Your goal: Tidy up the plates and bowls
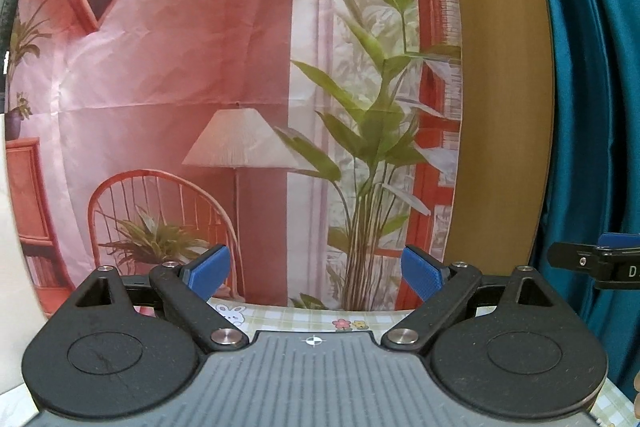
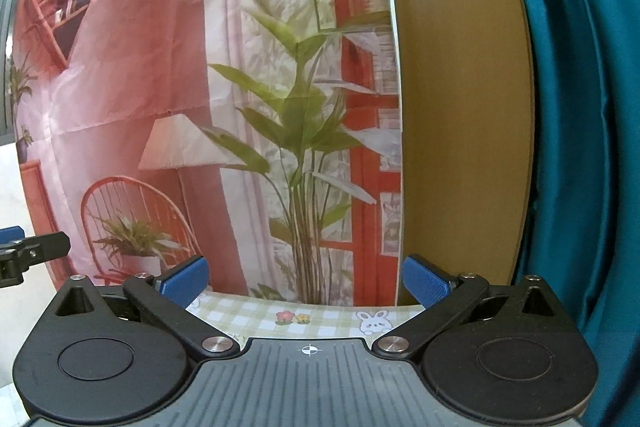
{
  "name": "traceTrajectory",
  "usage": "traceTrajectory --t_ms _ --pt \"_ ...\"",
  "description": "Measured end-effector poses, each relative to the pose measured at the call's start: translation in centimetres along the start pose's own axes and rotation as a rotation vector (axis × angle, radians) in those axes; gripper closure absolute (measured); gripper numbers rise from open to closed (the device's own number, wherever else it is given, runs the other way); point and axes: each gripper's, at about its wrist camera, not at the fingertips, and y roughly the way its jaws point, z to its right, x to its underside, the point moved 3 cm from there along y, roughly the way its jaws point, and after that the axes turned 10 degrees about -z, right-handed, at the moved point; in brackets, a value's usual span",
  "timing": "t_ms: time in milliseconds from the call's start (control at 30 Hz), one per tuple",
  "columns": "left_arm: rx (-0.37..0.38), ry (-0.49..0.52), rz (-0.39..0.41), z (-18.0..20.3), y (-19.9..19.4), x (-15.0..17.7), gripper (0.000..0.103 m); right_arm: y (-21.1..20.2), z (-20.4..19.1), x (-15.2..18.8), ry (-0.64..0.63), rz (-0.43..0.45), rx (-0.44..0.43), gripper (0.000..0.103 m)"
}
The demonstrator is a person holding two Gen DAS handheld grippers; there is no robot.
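No plates or bowls show in either view. My left gripper [image 1: 316, 273] is open and empty, held level and facing the printed backdrop. My right gripper [image 2: 306, 281] is open and empty too, facing the same way. The right gripper's finger [image 1: 592, 261] shows at the right edge of the left wrist view. The left gripper's finger [image 2: 32, 253] shows at the left edge of the right wrist view. The two grippers are side by side at about the same height.
A table with a green checked cloth [image 1: 304, 319] with rabbit and flower prints runs under both grippers and also shows in the right wrist view [image 2: 320, 315]. A printed room backdrop [image 1: 200, 87] stands at its far edge. A wooden panel [image 2: 460, 107] and teal curtain [image 2: 580, 107] are to the right.
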Motion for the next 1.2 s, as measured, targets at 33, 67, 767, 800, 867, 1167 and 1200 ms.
traceTrajectory --t_ms 33,67,767,800,867,1167,1200 --pt "0.000 0.001 -0.001 0.03 -0.04 0.07 0.009 -0.04 -0.02 0.05 -0.001 0.000 0.002 0.000" --pt "0.001 0.001 -0.002 0.03 -0.07 0.12 0.009 -0.10 -0.06 0.07 -0.001 0.000 0.003 0.000" --pt "-0.004 -0.020 -0.020 -0.61 0.11 0.29 0.009 -0.12 0.51 0.16 0.002 0.004 0.013 0.000" --pt "-0.005 -0.019 -0.020 -0.60 0.09 0.30 0.009 -0.19 0.50 0.17 0.001 0.004 0.012 0.000" --pt "-0.003 -0.019 -0.021 -0.58 0.07 0.31 0.009 -0.20 0.46 0.16 0.001 0.004 0.013 0.000" --pt "-0.001 -0.021 -0.021 -0.68 -0.07 0.39 0.009 -0.15 0.38 0.17 -0.001 -0.001 0.012 0.000" --pt "-0.001 -0.021 -0.021 -0.68 -0.07 0.40 0.009 -0.16 0.35 0.23 -0.002 -0.002 0.011 0.000"
